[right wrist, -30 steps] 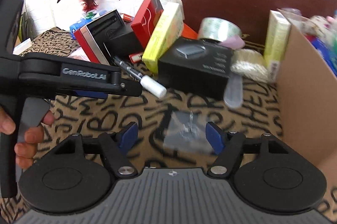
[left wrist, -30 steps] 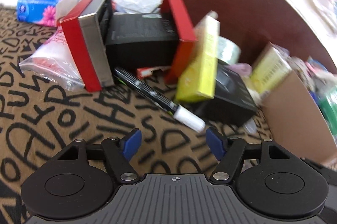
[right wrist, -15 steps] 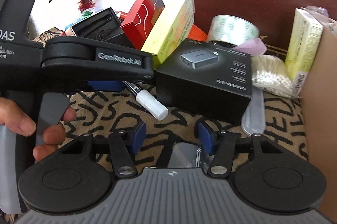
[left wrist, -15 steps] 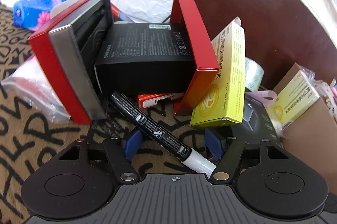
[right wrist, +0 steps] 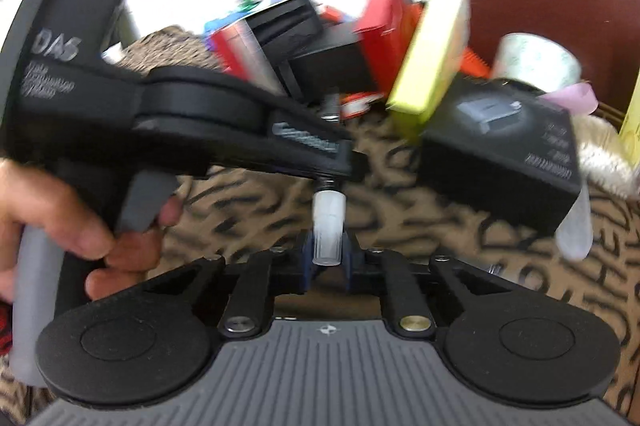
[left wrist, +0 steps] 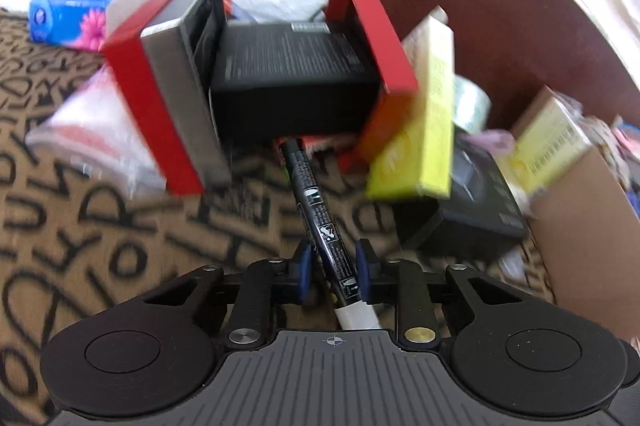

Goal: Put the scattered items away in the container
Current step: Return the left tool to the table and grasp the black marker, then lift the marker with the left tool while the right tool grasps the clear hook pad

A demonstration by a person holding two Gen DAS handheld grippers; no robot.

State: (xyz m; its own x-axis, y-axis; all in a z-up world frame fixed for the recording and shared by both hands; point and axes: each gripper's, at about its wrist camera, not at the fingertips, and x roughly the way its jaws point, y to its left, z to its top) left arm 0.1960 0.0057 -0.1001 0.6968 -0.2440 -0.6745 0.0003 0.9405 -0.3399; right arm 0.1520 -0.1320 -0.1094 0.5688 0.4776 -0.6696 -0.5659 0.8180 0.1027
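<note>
A black marker pen [left wrist: 316, 209] with a white cap [left wrist: 358, 316] lies in front of a heap of boxes. My left gripper [left wrist: 331, 268] is shut on the pen's black barrel near the cap end. In the right wrist view my right gripper [right wrist: 327, 258] is shut on the pen's white cap [right wrist: 328, 226], just below the left gripper's body [right wrist: 224, 121] that crosses the view. The cardboard container [left wrist: 580, 238] stands at the right.
The heap holds a red-and-grey box [left wrist: 168, 93], a black box [left wrist: 292, 81], a red box [left wrist: 372, 25], a yellow box [left wrist: 424, 117] and another black box [right wrist: 504, 149]. A tape roll [right wrist: 536, 57] and a tissue pack [left wrist: 80, 13] lie behind.
Both grippers have closed: the left onto the pen's barrel, the right onto its white cap. The pen has turned to point straight away from the left gripper.
</note>
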